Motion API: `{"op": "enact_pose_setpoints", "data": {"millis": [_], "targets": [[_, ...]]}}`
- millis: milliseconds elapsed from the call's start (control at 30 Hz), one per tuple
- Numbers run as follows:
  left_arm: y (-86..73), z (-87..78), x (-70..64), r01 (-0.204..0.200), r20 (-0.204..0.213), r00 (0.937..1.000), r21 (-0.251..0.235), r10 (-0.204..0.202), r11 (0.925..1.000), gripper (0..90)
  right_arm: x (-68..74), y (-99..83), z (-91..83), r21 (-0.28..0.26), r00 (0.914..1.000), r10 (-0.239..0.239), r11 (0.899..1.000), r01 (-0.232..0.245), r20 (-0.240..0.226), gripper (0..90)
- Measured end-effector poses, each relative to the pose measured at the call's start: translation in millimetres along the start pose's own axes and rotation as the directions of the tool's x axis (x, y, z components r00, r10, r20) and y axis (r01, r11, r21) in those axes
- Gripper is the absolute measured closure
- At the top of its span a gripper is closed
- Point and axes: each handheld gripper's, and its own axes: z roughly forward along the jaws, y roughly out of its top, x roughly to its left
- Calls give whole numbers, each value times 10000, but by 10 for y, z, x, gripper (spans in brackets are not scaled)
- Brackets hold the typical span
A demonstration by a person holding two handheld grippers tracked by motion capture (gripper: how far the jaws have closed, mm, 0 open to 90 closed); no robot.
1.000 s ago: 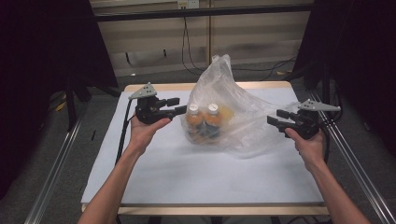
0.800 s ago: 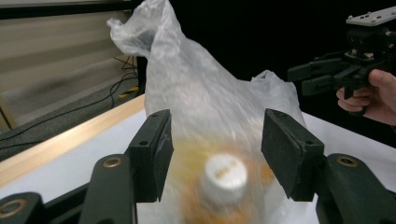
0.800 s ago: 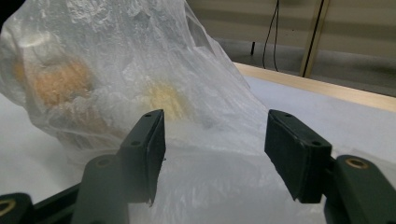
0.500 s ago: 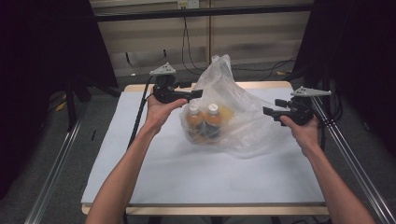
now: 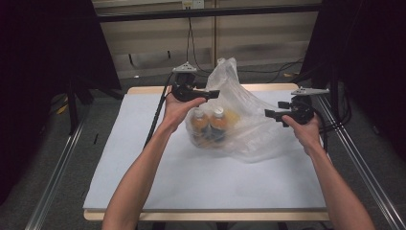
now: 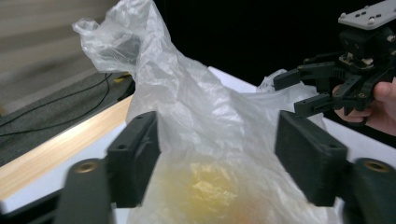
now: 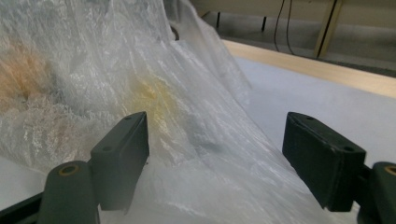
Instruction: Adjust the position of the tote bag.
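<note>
A clear plastic bag point(image 5: 249, 120) stands on the middle of the table with two orange-filled bottles point(image 5: 208, 125) upright inside it. Its knotted top point(image 5: 225, 67) rises at the back. My left gripper point(image 5: 213, 94) is open at the bag's upper left side, just above the bottles. In the left gripper view the bag point(image 6: 196, 107) bulges between the wide-spread jaws of the left gripper point(image 6: 229, 156). My right gripper point(image 5: 269, 114) is open at the bag's right slope. In the right gripper view, crinkled plastic point(image 7: 187, 116) lies between the jaws of the right gripper point(image 7: 224, 161). The right gripper point(image 6: 306, 91) also shows far off.
The table point(image 5: 143, 163) has a pale mat and a wooden far edge point(image 5: 143, 90). Metal rails point(image 5: 57, 167) run along both sides. Cables point(image 5: 191, 43) hang behind the table, and dark curtains flank it.
My left gripper has moved forward and right, from the table's left side up to the bag's upper part. My right gripper has shifted slightly inward to the bag.
</note>
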Motion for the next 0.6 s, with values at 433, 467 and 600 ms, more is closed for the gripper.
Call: {"op": "enact_pose_setpoints", "data": {"millis": [433,467,600], "targets": [[-18,-168,-8,-245,640,9977,52,241,9997,900,97,-39,124,380,9972,-100,9992,129,-745,732],[-24,-196,-2,-277,579,9979,33,274,9996,900,104,-37,124,363,9969,-124,9992,153,-777,771],[-62,-281,30,-186,521,9985,-98,191,9998,900,114,-25,109,241,9958,-68,9997,91,-915,895]]}}
